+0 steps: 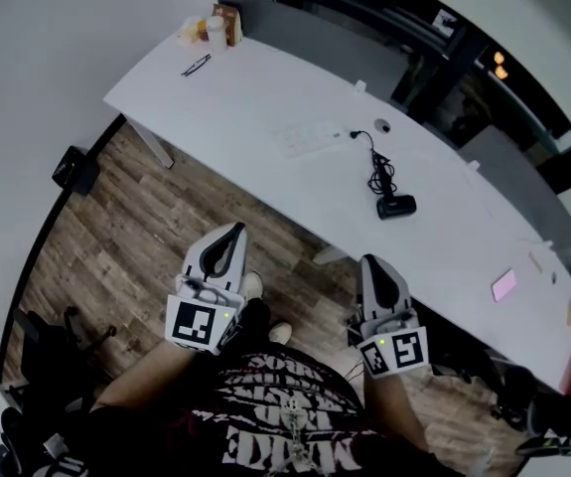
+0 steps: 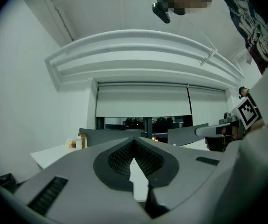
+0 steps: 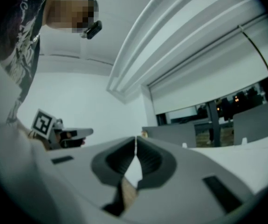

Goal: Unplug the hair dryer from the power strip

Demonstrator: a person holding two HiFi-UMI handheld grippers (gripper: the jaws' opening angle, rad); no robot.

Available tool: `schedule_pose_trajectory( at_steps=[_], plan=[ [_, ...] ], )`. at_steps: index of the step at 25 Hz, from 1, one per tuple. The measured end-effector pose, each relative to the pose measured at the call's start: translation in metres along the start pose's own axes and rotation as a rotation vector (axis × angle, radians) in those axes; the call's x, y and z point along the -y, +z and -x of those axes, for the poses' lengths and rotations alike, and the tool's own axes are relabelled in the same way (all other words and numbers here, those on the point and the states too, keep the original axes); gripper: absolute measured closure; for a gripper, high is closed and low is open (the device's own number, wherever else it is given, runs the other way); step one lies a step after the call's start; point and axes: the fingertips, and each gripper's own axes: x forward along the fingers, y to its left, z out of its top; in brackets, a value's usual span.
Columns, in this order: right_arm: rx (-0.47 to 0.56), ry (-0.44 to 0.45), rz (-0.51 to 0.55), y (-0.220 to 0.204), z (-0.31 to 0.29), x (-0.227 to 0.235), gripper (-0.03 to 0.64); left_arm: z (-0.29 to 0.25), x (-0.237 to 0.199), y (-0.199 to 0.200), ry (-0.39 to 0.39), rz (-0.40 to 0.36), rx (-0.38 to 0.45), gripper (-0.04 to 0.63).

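A black hair dryer lies on the long white desk. Its coiled black cord runs up to a plug beside the white power strip. In the head view my left gripper and right gripper are held level over the wood floor, short of the desk's near edge and well away from the dryer. Both are shut with nothing between the jaws. In the left gripper view the tips meet; in the right gripper view the tips meet too.
Snack packets and a cup stand at the desk's far left end, with a pen nearby. A pink note lies at the right. Grey partition panels back the desk. A black chair base stands on the floor at left.
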Motion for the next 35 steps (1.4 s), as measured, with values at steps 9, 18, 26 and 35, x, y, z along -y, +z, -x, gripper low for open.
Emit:
schedule_pose_trajectory(
  at_steps=[9,18,26,35],
  plan=[
    [0.003,-0.038,0.003,0.004,-0.05,0.015,0.582,-0.044,-0.037,0.009,-0.011,-0.001,0.033,0.568],
    [0.002,-0.048,0.049,0.021,-0.101,0.012,0.583,-0.081,-0.081,0.02,-0.038,0.03,0.08,0.568],
    [-0.055,-0.031,0.077,0.021,-0.134,-0.015,0.583,-0.094,-0.117,0.014,-0.073,0.07,0.095,0.568],
    [-0.099,-0.02,0.022,0.004,-0.153,-0.022,0.583,-0.093,-0.139,-0.007,-0.066,0.113,0.056,0.568]
  ],
)
